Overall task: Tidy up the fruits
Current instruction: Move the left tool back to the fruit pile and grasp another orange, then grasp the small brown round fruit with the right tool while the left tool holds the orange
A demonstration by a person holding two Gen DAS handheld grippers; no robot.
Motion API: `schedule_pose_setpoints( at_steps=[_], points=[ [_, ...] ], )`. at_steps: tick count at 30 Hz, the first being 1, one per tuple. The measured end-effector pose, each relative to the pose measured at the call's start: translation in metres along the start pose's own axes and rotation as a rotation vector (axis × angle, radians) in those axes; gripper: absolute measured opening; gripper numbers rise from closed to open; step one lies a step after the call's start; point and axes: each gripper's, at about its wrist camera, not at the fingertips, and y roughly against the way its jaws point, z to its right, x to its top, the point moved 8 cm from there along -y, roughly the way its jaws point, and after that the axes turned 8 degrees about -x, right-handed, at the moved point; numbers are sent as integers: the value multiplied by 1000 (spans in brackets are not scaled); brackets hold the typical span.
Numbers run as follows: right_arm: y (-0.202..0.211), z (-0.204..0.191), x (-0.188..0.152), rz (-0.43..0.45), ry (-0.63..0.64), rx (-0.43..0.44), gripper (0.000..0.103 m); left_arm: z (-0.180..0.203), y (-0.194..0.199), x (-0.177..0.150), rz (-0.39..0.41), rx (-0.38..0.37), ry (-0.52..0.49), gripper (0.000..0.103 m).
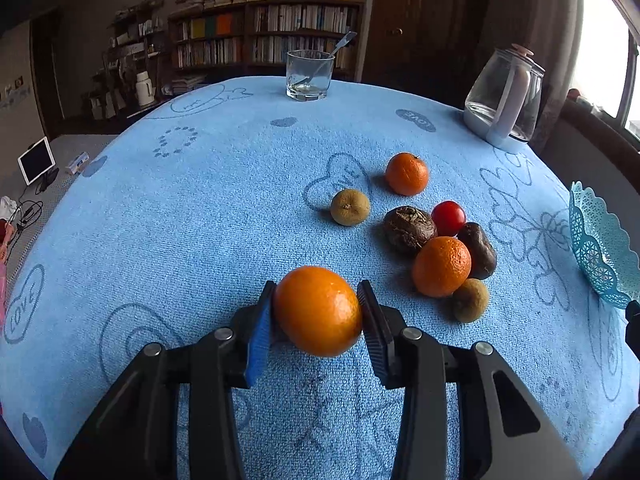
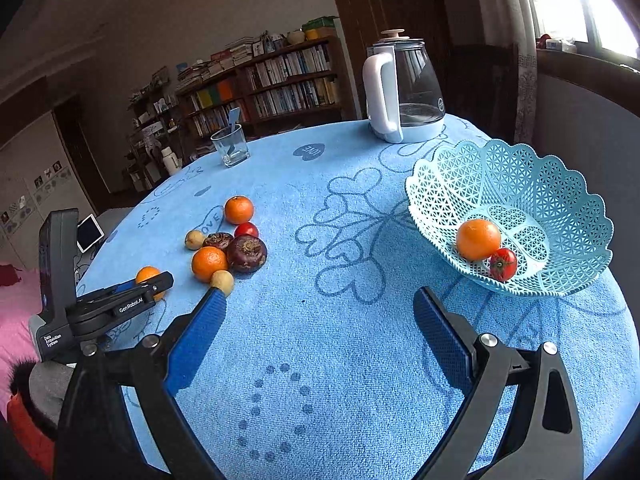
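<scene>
While the basket [image 2: 560, 200] near the right edge of the table [image 2: 320, 360] already holds one orange [image 2: 478, 239] and one cherry tomato [image 2: 503, 264], I count most of the fruit as not yet sorted.

Left hand-held gripper [image 1: 318, 312]: clenched on a mandarin [image 1: 318, 310], both pads pressing its sides. The fruit sits low over the cloth toward the left edge; I cannot tell whether it has cleared the surface.

Right hand-held gripper [image 2: 316, 320]: released, jaws wide, nothing between them, hovering over bare cloth just short of the basket.

Left on the table, in a loose cluster toward the middle: two mandarins [image 1: 406, 174], a cherry tomato [image 1: 448, 218], two dark brown fruits [image 1: 408, 228] and two small tan fruits [image 1: 350, 207].

Judgement: two pieces in, one in hand, seven to go. Roughly a fifth done.
</scene>
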Motion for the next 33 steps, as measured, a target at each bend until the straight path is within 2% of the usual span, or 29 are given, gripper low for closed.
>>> schedule_pose_setpoints(
  at_steps=[5, 13, 29, 33],
  points=[
    [-11, -18, 1, -50, -2, 53, 96, -5, 11, 5, 64, 63, -1, 41],
    [-36, -55, 2, -125, 66, 110, 96, -16, 19, 9, 109, 91, 36, 41],
    [-84, -102, -11, -240, 181, 127, 52, -29, 20, 5, 105, 123, 101, 41],
    [-93, -104, -9, -249, 175, 125, 46, -29, 19, 5, 102, 123, 101, 41]
  ],
)
